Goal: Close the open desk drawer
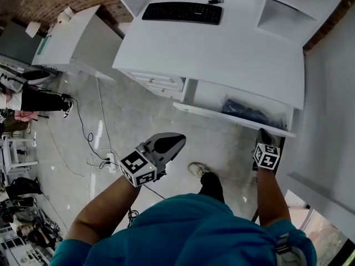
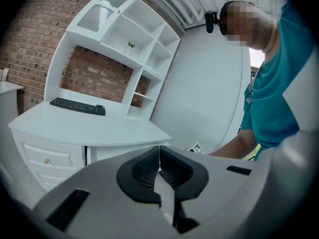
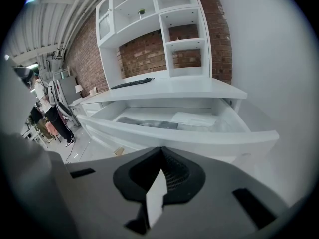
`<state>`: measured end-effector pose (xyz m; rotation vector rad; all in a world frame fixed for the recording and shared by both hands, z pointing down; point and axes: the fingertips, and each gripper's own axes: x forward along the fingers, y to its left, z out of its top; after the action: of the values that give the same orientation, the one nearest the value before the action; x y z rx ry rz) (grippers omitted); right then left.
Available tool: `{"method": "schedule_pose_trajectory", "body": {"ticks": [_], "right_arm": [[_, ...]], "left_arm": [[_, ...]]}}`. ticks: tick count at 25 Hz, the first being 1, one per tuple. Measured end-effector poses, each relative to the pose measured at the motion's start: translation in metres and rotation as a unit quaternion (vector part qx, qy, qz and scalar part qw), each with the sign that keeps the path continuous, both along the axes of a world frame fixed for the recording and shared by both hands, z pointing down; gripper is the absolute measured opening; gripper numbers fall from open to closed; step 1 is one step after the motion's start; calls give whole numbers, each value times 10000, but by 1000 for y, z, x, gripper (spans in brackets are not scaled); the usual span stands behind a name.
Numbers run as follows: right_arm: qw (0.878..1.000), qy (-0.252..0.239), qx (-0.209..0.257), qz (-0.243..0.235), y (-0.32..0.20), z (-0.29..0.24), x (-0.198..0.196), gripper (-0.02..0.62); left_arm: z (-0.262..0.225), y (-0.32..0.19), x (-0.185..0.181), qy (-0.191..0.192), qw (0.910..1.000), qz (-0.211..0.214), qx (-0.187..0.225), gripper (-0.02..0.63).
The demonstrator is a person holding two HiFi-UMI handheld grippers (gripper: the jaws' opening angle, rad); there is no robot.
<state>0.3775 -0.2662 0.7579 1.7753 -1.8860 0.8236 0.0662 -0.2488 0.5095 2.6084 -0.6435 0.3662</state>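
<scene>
The open drawer (image 3: 189, 136) stood just ahead of the right tongs (image 3: 160, 152), which were closed and empty. The left tongs (image 2: 159, 152), also closed on nothing, hung well off to its left.

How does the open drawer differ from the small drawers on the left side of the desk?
The open drawer is pulled out, showing a dark bundle inside; the small drawers are shut. The open drawer is wide; the small drawers are narrower and stacked. Both are white.
</scene>
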Motion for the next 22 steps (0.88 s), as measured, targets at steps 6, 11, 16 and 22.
{"method": "schedule_pose_trajectory", "body": {"ticks": [6, 11, 16, 22], "right_arm": [[10000, 36, 40, -45, -14, 0, 4, 21], [10000, 32, 64, -52, -25, 0, 6, 21], [9999, 49, 110, -51, -35, 0, 9, 21], [9999, 58, 96, -74, -49, 6, 11, 21]], "left_arm": [[2, -10, 6, -3, 10000, 31, -4, 17], [3, -18, 10, 0, 10000, 42, -28, 17], [6, -23, 14, 1, 10000, 57, -58, 17], [10, -30, 17, -26, 9999, 56, -80, 17]]}}
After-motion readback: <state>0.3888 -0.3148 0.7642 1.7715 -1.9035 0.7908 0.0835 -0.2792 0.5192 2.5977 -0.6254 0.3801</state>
